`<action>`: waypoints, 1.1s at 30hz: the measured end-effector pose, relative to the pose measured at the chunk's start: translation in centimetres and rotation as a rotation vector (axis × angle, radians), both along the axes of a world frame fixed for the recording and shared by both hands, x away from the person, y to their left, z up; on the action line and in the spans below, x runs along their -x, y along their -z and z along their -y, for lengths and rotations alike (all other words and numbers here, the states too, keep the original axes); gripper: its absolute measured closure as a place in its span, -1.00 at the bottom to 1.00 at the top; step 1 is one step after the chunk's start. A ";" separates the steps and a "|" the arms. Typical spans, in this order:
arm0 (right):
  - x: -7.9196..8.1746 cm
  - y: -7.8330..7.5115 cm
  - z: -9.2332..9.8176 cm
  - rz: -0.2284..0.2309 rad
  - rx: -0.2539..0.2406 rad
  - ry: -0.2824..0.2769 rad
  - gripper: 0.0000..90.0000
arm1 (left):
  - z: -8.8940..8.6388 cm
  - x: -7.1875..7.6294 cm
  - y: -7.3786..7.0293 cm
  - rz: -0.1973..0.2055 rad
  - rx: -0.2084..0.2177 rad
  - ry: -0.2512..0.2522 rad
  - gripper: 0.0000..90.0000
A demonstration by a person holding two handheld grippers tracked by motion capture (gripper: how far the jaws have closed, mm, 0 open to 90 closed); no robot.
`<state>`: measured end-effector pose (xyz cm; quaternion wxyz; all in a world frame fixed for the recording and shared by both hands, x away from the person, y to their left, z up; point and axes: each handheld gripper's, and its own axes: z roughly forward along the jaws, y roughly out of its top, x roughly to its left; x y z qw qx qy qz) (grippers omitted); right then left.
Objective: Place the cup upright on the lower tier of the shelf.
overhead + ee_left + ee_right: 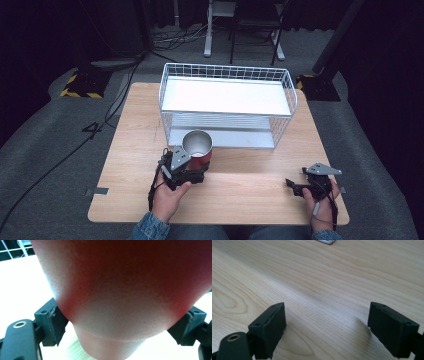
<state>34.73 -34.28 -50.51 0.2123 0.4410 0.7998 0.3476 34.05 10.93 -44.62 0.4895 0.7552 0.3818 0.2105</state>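
Carefully: the cup is held low and may tip

My left gripper is clamped on the red cup, a little left of the middle of the high view. In the left gripper view both pads press the cup's lower wall, where it tapers to the base. I judge this to be the first risk: the wall slopes there, so the pads can slide down and the cup can squeeze upward out of them. The steel mouth is open and stands high above the grip, so a quick turn of my wrist could tip it.

Just above the cup in the frame stands the white wire rack, with its lower shelf facing me. If the cup goes there, the opening looks low, and the rim could strike the upper shelf's front wire and be knocked loose.

My right gripper rests at the lower right on the wooden table, jaws spread and holding nothing, well apart from the cup, so it cannot catch it.
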 end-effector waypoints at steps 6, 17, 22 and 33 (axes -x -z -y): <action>-0.2 0.0 0.1 -0.020 -0.018 0.003 -0.67 | 0.7 -0.6 -0.2 0.004 -0.010 0.016 -0.65; -0.2 0.0 0.1 -0.018 -0.018 0.003 -0.67 | 2.5 -2.6 -0.1 -0.004 -0.003 0.034 -0.65; -0.2 0.0 0.1 -0.019 -0.018 0.003 -0.67 | 3.1 -3.2 0.2 0.010 -0.004 0.019 -0.65; -0.2 0.0 0.1 -0.018 -0.018 0.003 -0.67 | 4.3 -5.2 1.4 -0.001 0.043 0.001 -0.65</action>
